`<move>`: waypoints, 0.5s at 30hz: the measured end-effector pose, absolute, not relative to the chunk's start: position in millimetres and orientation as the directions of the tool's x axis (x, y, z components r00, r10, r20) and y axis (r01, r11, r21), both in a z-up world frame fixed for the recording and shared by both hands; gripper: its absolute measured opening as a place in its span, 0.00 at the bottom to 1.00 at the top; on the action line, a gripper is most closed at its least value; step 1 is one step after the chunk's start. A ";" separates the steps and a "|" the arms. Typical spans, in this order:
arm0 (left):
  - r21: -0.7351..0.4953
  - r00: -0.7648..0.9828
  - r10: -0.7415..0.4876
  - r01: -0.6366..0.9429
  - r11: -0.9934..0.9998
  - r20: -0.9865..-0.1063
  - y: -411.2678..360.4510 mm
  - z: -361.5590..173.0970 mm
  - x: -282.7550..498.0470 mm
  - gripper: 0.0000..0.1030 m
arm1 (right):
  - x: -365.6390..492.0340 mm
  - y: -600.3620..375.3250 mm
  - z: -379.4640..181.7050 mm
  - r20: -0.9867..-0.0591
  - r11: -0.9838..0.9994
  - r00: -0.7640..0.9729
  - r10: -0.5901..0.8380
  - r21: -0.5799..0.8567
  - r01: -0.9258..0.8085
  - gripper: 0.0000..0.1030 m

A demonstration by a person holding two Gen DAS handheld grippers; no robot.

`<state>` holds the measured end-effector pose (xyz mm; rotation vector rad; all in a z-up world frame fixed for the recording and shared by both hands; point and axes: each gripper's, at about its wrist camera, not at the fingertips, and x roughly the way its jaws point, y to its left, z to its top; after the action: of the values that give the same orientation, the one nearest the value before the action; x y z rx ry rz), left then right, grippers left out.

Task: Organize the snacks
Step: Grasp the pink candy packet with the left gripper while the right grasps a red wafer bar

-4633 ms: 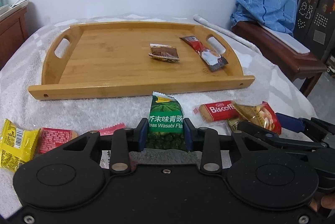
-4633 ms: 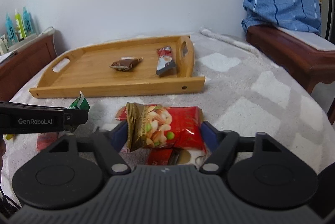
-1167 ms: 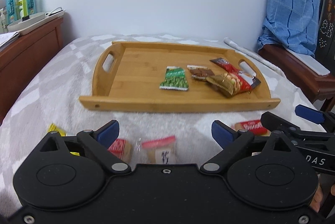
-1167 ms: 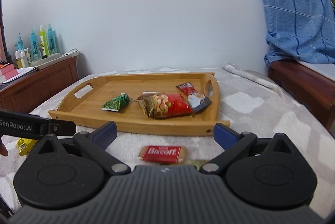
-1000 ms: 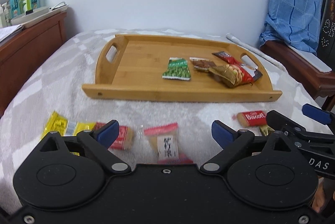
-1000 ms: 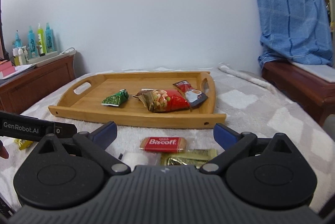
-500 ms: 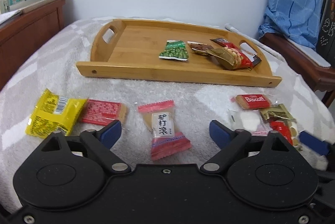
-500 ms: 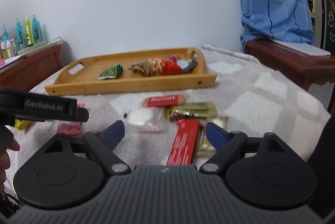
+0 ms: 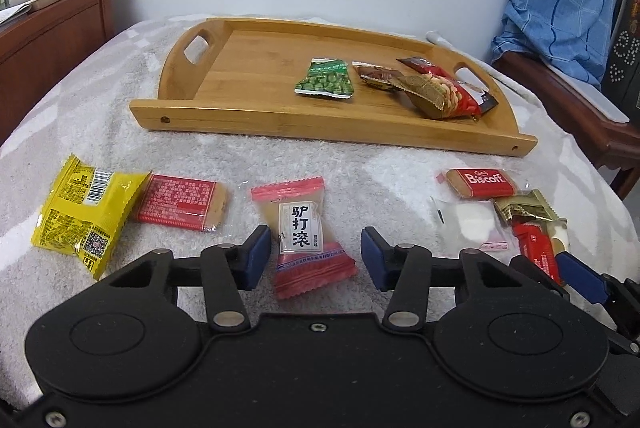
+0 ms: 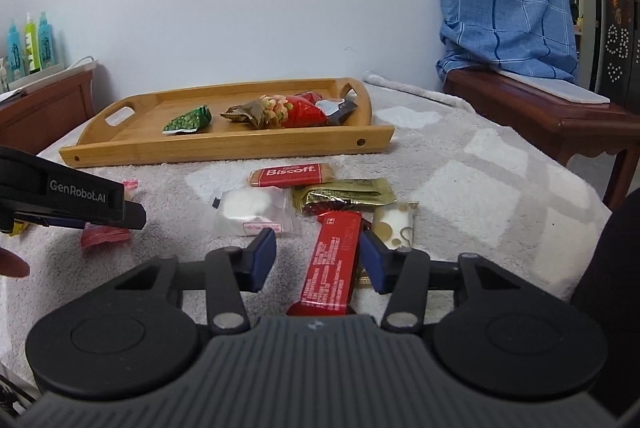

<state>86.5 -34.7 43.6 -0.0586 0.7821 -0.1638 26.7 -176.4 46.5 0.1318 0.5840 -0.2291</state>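
A bamboo tray [image 9: 224, 116] [image 10: 224, 148] holds a green pea packet [image 9: 326, 82] [image 10: 188, 120], a brown packet [image 9: 376, 76], a red nut packet [image 9: 440, 96] [image 10: 288, 112] and a dark sachet [image 10: 336, 108]. My left gripper [image 9: 316, 260] is open around a pink candy packet [image 9: 306, 224] lying on the blanket. My right gripper [image 10: 318, 254] is open around a long red bar [image 10: 334, 260] on the blanket; the bar touches the right finger.
On the blanket lie a yellow packet [image 9: 84, 208], a red cracker [image 9: 180, 202], a Biscoff biscuit [image 9: 480, 182] [image 10: 292, 174], a white sweet [image 10: 250, 210], a gold wrapper [image 10: 344, 196] and a spotted sweet [image 10: 394, 222]. A wooden bench [image 10: 540, 120] stands right, a dresser [image 9: 52, 24] left.
Both grippers have come down and forward to the blanket and narrowed. The left now straddles the pink candy packet, the right the red bar.
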 end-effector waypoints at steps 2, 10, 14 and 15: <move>-0.120 0.694 -0.176 0.129 0.984 -0.698 -33.1 43.7 87.2 0.35 | 27.3 -177.0 45.8 -0.563 0.965 0.807 -0.178 0.061 0.255 0.48; -0.148 0.690 -0.200 0.135 0.980 -0.695 -31.3 46.0 82.6 0.28 | 28.4 -177.3 46.9 -0.567 0.968 0.811 -0.146 0.089 0.237 0.29; -0.136 0.690 -0.196 0.141 0.981 -0.696 -32.7 45.3 80.2 0.28 | 33.0 -179.7 41.1 -0.600 0.965 0.787 -0.141 0.093 0.244 0.41; -0.132 0.691 -0.194 0.143 0.981 -0.696 -33.2 45.1 80.0 0.28 | 33.0 -180.0 39.8 -0.603 0.964 0.785 -0.139 0.097 0.246 0.41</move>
<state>80.0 -33.2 45.1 -0.0695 0.7858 -0.1885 33.0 -180.0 39.8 0.1746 0.6350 -0.2085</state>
